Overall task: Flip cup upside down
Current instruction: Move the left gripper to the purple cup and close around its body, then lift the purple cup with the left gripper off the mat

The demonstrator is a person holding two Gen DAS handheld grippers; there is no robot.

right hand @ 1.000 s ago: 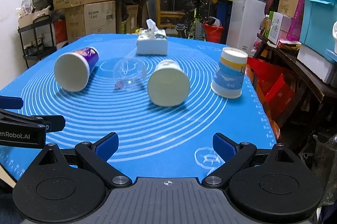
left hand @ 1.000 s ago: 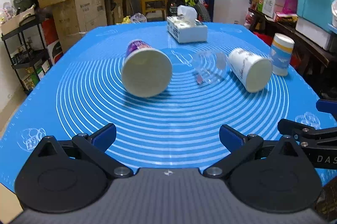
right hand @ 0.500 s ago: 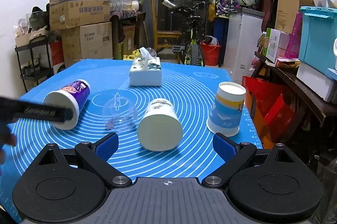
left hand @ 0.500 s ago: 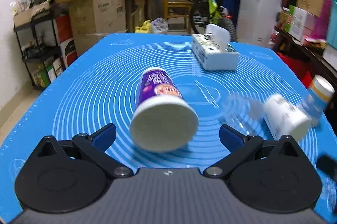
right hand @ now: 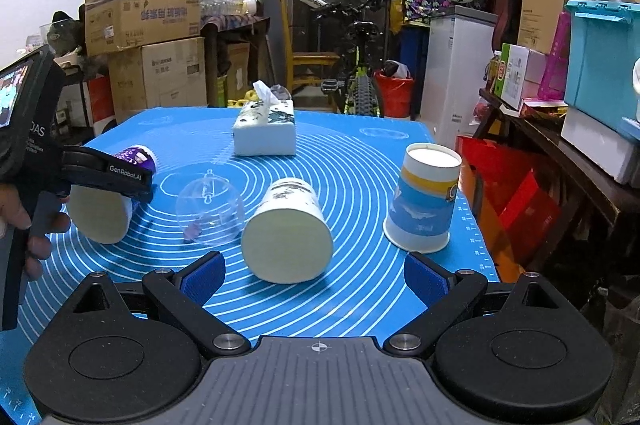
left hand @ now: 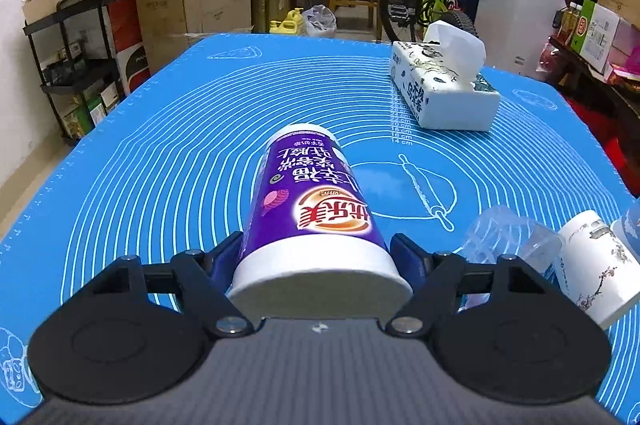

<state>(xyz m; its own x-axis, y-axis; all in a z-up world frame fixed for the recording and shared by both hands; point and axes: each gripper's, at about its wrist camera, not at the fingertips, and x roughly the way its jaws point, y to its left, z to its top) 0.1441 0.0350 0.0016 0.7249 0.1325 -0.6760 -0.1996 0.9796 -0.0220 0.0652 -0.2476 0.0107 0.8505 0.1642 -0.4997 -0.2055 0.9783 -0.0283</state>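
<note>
A purple paper cup (left hand: 312, 209) lies on its side on the blue mat (left hand: 160, 161), its wide end toward me. My left gripper (left hand: 316, 257) is shut on the purple cup near that wide end, pads against both sides. The same cup (right hand: 104, 205) and left gripper (right hand: 108, 177) show at the left of the right wrist view. My right gripper (right hand: 316, 277) is open and empty, just behind a white cup (right hand: 288, 229) lying on its side. A blue and yellow cup (right hand: 424, 201) stands upside down at the right.
A clear plastic cup (right hand: 208, 213) lies between the purple and white cups. A tissue box (left hand: 440, 93) sits at the far side of the mat. Cardboard boxes (right hand: 144, 25), a bicycle (right hand: 360, 65) and shelves stand around the table. The mat's right edge (right hand: 476, 225) is near the upside-down cup.
My left gripper moved forward to the purple cup and closed on its wide end. The right gripper moved slightly closer to the white cup and stayed open.
</note>
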